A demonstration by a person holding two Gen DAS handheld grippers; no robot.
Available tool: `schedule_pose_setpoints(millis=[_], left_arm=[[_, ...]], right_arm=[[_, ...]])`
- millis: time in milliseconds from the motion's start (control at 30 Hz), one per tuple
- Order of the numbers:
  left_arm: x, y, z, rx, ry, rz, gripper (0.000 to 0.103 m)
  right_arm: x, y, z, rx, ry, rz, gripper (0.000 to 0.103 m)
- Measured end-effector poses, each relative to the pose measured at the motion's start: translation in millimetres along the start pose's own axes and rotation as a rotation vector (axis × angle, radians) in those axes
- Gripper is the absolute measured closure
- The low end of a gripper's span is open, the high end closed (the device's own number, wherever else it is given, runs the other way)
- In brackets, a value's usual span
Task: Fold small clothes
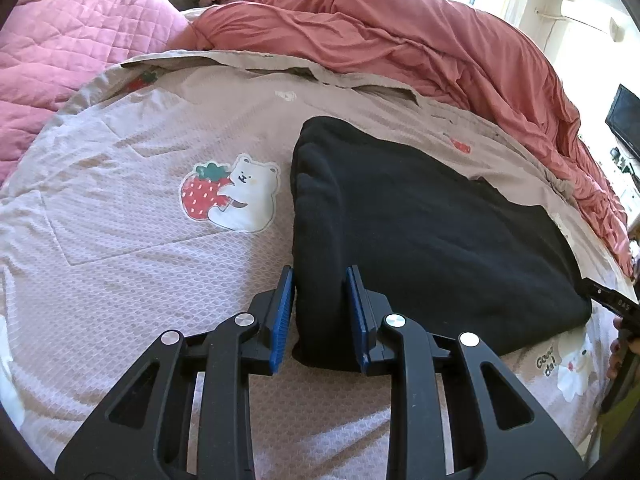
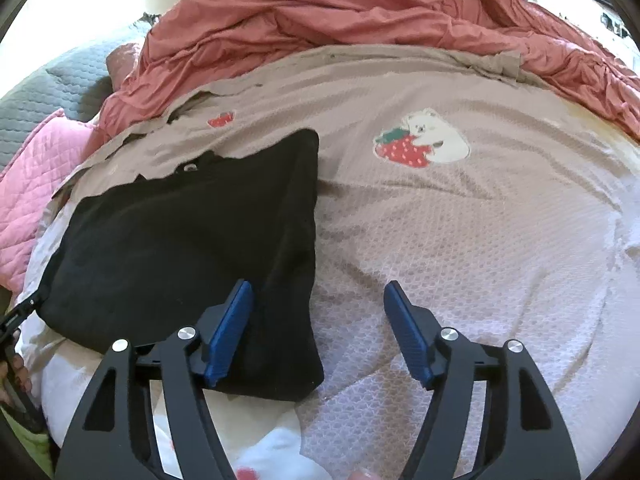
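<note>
A black garment lies folded on the bed, a thick, soft, matte piece with a fleecy look, doubled into a rough rectangle with rounded, puffy edges. Its near left corner sits between the blue pads of the left tongs, whose jaws stand narrow with the fold of cloth filling the gap; the pads seem to press on it from both sides. From there the cloth spreads ahead and to the right of those tongs, its far edge uneven where a layer underneath pokes out. The right tongs stand wide apart, gripping nothing: the left pad rests over the garment's near right corner, the right pad hangs over bare bedding, and the cloth's right edge runs up between them. From these tongs the garment stretches ahead and off to the left, with a small pale label showing near its far edge. Under it is a beige bedspread with a fine woven pattern and a patch of a white bear hugging a strawberry, just left of the garment as seen from the left tongs. Beyond lies a rumpled coral duvet, with a pink quilt to its left.
</note>
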State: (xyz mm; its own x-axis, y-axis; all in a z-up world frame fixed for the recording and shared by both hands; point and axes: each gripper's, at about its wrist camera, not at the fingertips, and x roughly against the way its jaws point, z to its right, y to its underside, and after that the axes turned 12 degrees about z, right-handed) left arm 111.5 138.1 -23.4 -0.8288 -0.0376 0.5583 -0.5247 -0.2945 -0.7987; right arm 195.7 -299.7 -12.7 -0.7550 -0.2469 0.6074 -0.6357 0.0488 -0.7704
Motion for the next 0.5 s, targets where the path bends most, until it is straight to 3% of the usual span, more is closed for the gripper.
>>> schedule_pose_setpoints(millis=[133, 233, 267, 300, 500], left_arm=[[6, -1, -2, 0.009, -0.003, 0.017, 0.081], [12, -4, -4, 0.023, 0.0, 0.036, 0.07], [14, -4, -5, 0.028, -0.001, 0.044, 0.067], [15, -5, -6, 0.033, -0.004, 0.051, 0.063], [18, -11, -26, 0.103, -0.04, 0.078, 0.047]], right_arm=[[8, -5, -7, 0.018, -0.005, 0.033, 0.036], [14, -8, -21, 0.041, -0.031, 0.052, 0.035], [17, -9, -27, 0.051, -0.04, 0.061, 0.019], [20, -10, -33, 0.058, -0.049, 0.076, 0.013], [28, -7, -108, 0.174, -0.194, 0.116, 0.012]])
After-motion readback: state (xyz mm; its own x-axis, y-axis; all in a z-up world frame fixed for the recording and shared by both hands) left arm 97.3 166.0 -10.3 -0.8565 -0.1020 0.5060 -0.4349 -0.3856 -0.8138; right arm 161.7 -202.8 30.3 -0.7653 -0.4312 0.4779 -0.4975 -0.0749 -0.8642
